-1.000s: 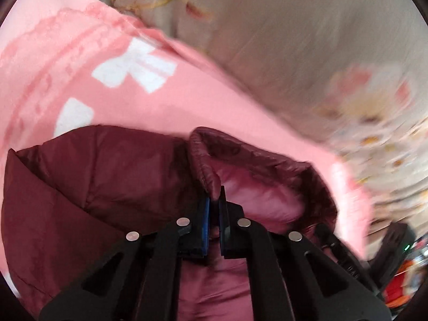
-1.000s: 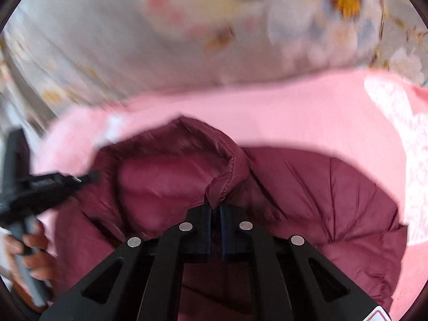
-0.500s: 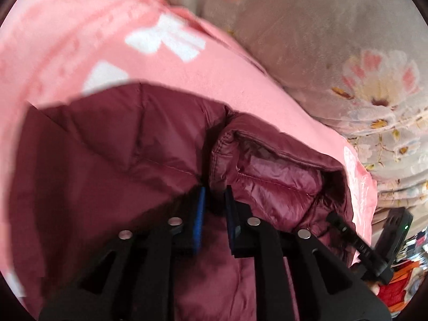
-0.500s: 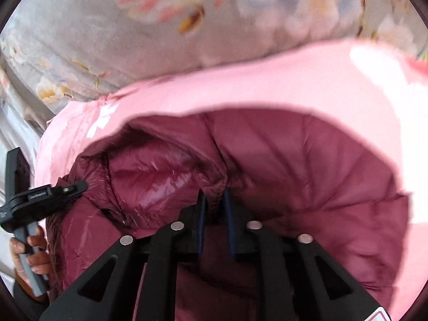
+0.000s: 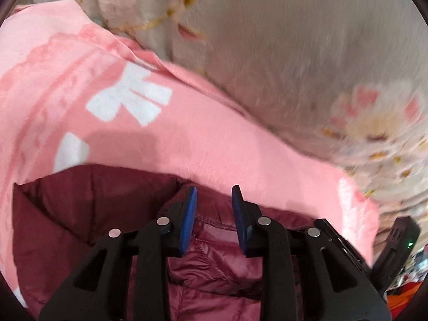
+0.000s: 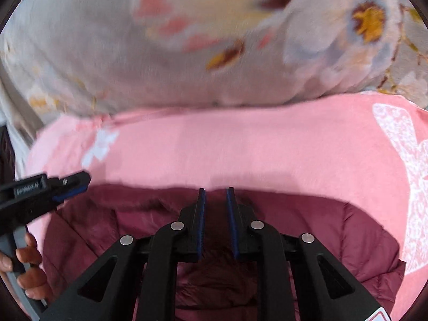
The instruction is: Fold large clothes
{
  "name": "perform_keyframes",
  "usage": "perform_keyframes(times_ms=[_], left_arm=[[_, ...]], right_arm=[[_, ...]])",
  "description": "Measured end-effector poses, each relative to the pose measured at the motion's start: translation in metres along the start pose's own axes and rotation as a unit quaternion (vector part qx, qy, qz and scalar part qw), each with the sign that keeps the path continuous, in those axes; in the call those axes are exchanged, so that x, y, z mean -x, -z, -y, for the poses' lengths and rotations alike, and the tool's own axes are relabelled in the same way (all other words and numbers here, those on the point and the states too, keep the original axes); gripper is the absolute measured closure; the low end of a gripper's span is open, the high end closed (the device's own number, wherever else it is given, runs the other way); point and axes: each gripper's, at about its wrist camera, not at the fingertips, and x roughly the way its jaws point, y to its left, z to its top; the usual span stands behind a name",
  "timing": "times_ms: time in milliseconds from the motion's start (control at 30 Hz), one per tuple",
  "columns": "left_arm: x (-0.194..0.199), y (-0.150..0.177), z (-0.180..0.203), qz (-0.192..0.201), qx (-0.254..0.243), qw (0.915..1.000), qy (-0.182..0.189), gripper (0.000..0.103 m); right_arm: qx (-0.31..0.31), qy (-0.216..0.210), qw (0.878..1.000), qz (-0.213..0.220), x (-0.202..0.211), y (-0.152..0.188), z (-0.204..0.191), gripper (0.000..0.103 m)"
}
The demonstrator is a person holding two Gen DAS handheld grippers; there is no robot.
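Jacket: a maroon quilted puffer jacket [image 5: 80, 214] is lying on a pink blanket [image 5: 187, 139], filling the lower part of both wrist views.
Jacket lining: a shinier, lighter maroon inner panel with a stitched seam is showing directly beneath and between the left tongs' fingers.
Left tongs: the left gripper [image 5: 214, 208] is hovering just above the jacket's upper edge, its blue-padded fingers [image 5: 188, 214] standing apart with a clear gap and nothing pinched between them.
Right tongs: the right gripper [image 6: 215, 214] is pointing at the same upper edge of the jacket [image 6: 334, 230], its fingers parted more narrowly and gripping nothing; cloth is lying below the gap, and whether it is touching the pads cannot be told.
Tongs together: in the right wrist view the left gripper [image 6: 72, 184] is reaching in from the left edge, its tip sitting over the jacket's far left corner, and a bare hand [image 6: 24, 267] is wrapping its grey handle.
Blanket: pink with white bow and lace prints, it is stretching beyond the jacket's edge on all visible sides.
Backdrop: a grey floral bedcover [image 6: 133, 53] is bulging up behind the blanket, blurred in both views.
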Motion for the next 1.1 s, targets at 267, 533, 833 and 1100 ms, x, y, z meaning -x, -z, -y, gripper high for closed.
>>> perform_keyframes(times_ms=[267, 533, 833, 1100], left_arm=[[-0.034, 0.034, -0.016, -0.027, -0.038, 0.9982, -0.037, 0.086], [-0.038, 0.052, -0.008, 0.021, -0.090, 0.9937, -0.063, 0.088], [-0.036, 0.057, -0.009, 0.052, -0.111, 0.9895, -0.076, 0.088], [-0.036, 0.057, -0.008, 0.055, -0.113, 0.9890, -0.077, 0.088]], right_arm=[[0.034, 0.014, 0.999, -0.032, -0.019, 0.027, 0.011, 0.101], [0.058, 0.038, 0.997, -0.015, -0.027, 0.035, 0.002, 0.101], [0.089, 0.078, 0.993, 0.004, -0.027, 0.037, -0.009, 0.101], [0.096, 0.087, 0.992, 0.006, -0.031, 0.038, -0.011, 0.101]])
